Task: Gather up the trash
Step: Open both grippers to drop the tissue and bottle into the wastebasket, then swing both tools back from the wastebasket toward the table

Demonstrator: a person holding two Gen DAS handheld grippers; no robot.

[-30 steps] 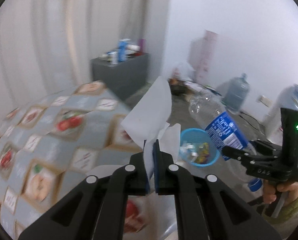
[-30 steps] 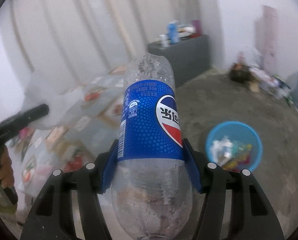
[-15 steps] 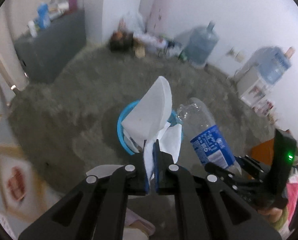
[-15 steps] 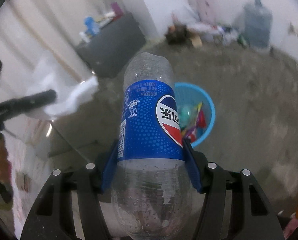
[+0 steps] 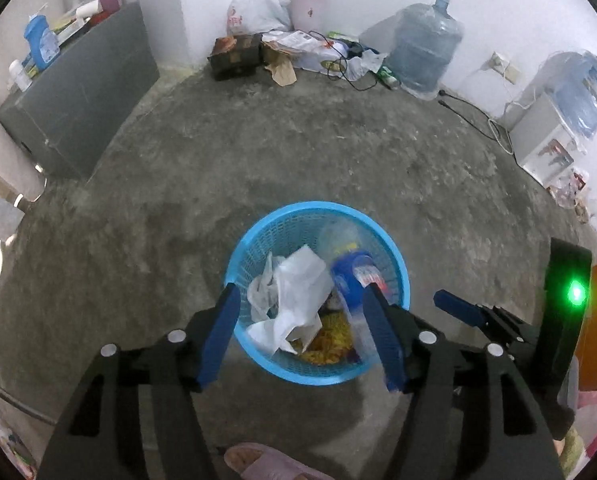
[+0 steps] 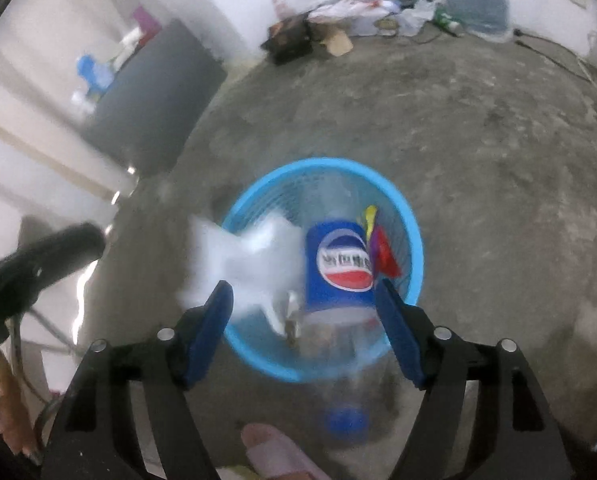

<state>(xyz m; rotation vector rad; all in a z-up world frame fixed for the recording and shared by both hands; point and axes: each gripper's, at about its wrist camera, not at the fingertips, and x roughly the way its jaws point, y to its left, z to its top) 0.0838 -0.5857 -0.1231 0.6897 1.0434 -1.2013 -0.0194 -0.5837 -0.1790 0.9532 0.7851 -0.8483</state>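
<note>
Left tool [image 5: 300, 326] above blue basket [image 5: 394, 264], jaws wide, just opened, nothing gripped. White tissue [image 5: 298, 300] lies inside basket on other trash. Right tool [image 6: 302, 328] also wide, jaws just opened; Pepsi bottle [image 6: 338, 268] blurred between them over basket, pads off it. Basket stands on rough grey concrete floor [image 5: 298, 140]; water jug [image 5: 424, 46], dark cabinet [image 5: 82, 92] along white walls.

Right wrist view: white crumpled tissue [image 6: 242, 264] motion-smeared at 9 o'clock of the blue mesh plastic basket [image 6: 412, 236]. Clear plastic bottle with blue label [image 6: 338, 276] blurred; its blue cap end [image 6: 346, 424] smeared at 6 o'clock. Pink slipper [image 6: 274, 454] cut by bottom edge.
</note>
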